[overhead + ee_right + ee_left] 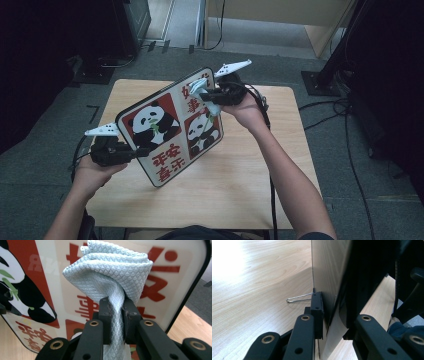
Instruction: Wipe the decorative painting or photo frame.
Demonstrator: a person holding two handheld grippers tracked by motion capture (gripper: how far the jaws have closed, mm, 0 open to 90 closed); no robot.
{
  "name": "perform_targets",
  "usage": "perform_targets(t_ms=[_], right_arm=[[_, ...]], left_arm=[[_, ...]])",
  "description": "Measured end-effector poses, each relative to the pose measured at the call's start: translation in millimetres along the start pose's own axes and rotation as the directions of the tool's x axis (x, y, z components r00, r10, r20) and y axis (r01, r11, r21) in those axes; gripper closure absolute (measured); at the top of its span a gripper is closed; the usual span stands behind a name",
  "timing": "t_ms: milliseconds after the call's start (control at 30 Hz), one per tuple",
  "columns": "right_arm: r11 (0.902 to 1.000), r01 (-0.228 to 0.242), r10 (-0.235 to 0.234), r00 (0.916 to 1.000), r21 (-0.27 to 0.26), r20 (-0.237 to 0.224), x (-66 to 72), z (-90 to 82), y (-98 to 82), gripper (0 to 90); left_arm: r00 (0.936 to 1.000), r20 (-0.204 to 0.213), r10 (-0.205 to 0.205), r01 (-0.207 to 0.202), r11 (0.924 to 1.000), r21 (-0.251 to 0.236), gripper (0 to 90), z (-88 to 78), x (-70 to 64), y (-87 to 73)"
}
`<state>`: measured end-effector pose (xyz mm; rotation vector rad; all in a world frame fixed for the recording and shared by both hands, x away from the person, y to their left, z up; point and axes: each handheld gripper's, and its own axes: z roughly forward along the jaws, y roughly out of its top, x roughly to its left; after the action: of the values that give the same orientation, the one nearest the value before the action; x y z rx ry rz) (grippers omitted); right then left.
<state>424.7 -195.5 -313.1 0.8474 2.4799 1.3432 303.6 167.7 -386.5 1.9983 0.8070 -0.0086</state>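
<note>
A rounded board (170, 127) printed with two pandas and red characters is held tilted above the wooden table (240, 180). My left gripper (132, 152) is shut on its lower left edge; in the left gripper view the jaws (332, 317) clamp the board (327, 270) seen edge-on. My right gripper (207, 100) is shut on a folded pale blue cloth (199, 89) at the board's upper right. In the right gripper view the bunched cloth (112, 272) rises from between the pads (116, 312), right up against the printed face (175, 270).
A thin wire loop (298, 298) sticks out from the board's back side above the table. Cables trail from both grippers over the table's edges. Dark equipment stands (320, 80) and cables sit on the grey floor around the table.
</note>
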Motion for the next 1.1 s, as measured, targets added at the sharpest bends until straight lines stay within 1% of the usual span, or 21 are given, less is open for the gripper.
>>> perform_targets(t_ms=[100,467,633,867,1100], right_arm=[[1.0,-0.001,0.001,1.0,-0.005,-0.005,-1.1,1.7,-4.1,80.3],[0.9996,-0.029,0.029,0.9993,-0.005,-0.024,-3.1,7.4,-20.6,80.2],[0.9995,-0.029,0.03,0.9992,0.015,-0.027,-2.9,9.4,-26.1,80.1],[0.9993,-0.036,0.036,0.9989,0.013,-0.029,-3.1,13.1,-36.6,80.1],[0.9986,-0.047,0.048,0.9982,0.025,-0.037,-2.9,17.2,-46.9,80.1]], left_arm=[[1.0,0.0,0.001,-0.001,1.0,0.001,77.1,0.0,-0.1,-0.1],[1.0,0.003,0.001,-0.001,1.0,0.0,76.9,0.0,-0.2,-0.4],[1.0,0.006,0.001,-0.001,1.0,0.0,76.6,0.1,-0.5,-0.8],[1.0,0.005,0.002,-0.002,1.0,0.0,76.6,0.0,-0.6,-0.8],[1.0,0.005,0.003,-0.003,1.0,0.001,76.6,0.0,-0.5,-0.7]])
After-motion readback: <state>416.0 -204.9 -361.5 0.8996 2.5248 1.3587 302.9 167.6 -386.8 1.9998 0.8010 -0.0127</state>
